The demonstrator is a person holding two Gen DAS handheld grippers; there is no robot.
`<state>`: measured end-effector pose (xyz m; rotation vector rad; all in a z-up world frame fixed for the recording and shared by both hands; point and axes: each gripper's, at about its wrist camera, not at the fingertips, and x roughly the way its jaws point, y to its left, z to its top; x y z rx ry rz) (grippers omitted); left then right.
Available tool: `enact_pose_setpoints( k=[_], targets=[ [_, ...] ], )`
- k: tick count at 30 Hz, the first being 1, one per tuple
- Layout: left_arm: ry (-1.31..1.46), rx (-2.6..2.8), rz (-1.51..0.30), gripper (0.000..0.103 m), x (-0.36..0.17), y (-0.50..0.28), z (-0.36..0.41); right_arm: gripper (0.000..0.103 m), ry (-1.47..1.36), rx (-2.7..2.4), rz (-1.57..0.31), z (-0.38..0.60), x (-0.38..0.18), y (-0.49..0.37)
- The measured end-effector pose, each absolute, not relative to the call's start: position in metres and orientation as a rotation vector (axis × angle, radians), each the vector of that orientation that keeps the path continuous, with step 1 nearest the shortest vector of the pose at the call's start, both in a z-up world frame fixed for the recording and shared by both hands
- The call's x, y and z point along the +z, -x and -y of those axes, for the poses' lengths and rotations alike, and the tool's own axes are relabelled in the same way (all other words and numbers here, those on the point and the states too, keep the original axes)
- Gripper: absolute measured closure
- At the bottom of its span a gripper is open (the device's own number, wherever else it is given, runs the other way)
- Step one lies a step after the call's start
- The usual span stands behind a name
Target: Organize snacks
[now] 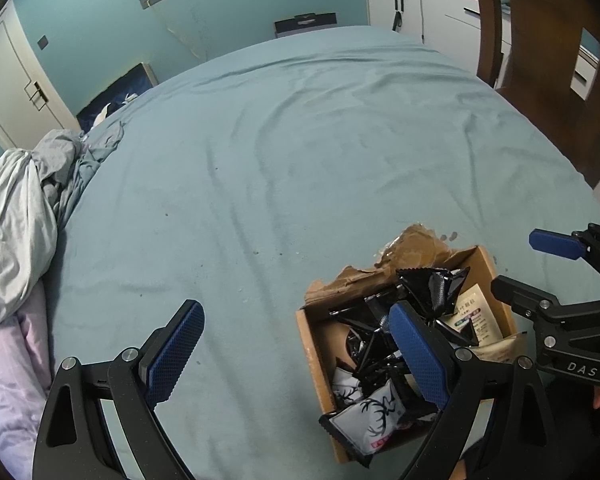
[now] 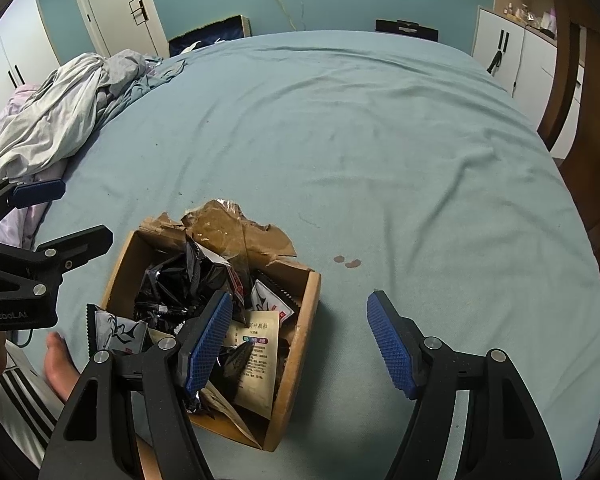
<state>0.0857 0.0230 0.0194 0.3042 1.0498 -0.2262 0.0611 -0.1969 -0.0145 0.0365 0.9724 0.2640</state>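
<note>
A torn cardboard box (image 1: 314, 356) sits on the teal bed sheet, filled with several snack packets: black foil ones (image 1: 432, 286), a white one with a deer print (image 1: 370, 412) and a beige sachet (image 1: 478, 316). My left gripper (image 1: 296, 356) is open and empty, its right finger over the box's left part. In the right wrist view the box (image 2: 302, 320) lies lower left, with black packets (image 2: 180, 280) and the beige sachet (image 2: 256, 356) inside. My right gripper (image 2: 300, 344) is open and empty, its left finger over the box, its right finger over bare sheet.
The bed sheet (image 1: 300, 160) stretches wide beyond the box. Crumpled bedding (image 1: 24, 208) is piled at the left edge. A wooden chair (image 1: 540, 60) stands at the right. White cabinets (image 2: 516, 56) line the far wall. A bare foot (image 2: 60, 364) shows beside the box.
</note>
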Motion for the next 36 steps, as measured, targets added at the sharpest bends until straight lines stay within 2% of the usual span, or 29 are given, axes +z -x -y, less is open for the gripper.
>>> enact_pose_setpoints(
  k=[36],
  targets=[
    [-0.299, -0.234, -1.065, 0.008, 0.0180, -0.0875, -0.0208, 0.034, -0.001, 0.257, -0.973, 0.1931, -0.0148, -0.0618]
  ],
)
